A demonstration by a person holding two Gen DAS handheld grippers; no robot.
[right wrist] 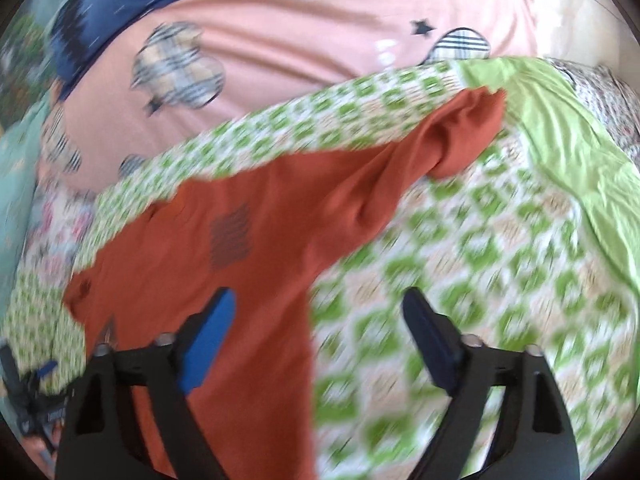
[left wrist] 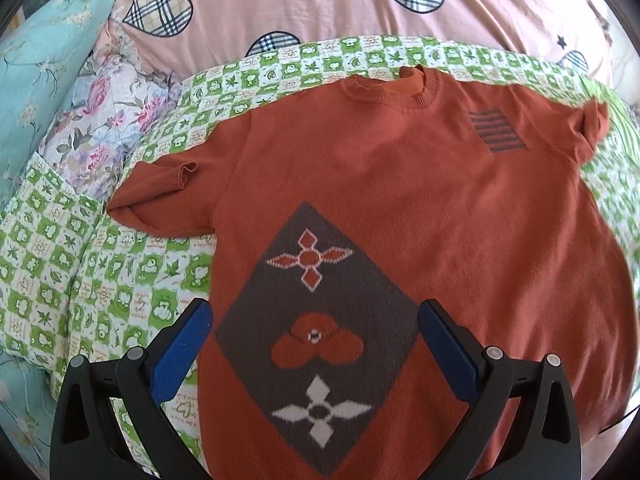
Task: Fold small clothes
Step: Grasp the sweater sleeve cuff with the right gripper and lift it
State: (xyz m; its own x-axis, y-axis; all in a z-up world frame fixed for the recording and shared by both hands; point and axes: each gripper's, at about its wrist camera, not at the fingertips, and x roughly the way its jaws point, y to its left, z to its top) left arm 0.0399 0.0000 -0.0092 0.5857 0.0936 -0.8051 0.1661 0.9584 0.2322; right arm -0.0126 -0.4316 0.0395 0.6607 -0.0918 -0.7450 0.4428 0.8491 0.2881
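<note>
A small rust-orange knit sweater lies front up on a green-and-white checked quilt. It has a grey diamond panel with flower motifs and a striped patch near the chest. Its left sleeve is bunched and folded back. My left gripper hovers open over the diamond panel, nothing between its fingers. In the blurred right wrist view the same sweater stretches out toward its right sleeve. My right gripper stands open above the sweater's side edge, holding nothing.
A pink sheet with plaid hearts lies behind the quilt. Floral and teal bedding is heaped at the left. A plain light-green cloth covers the quilt's right side. The other gripper's dark frame shows at the lower left of the right wrist view.
</note>
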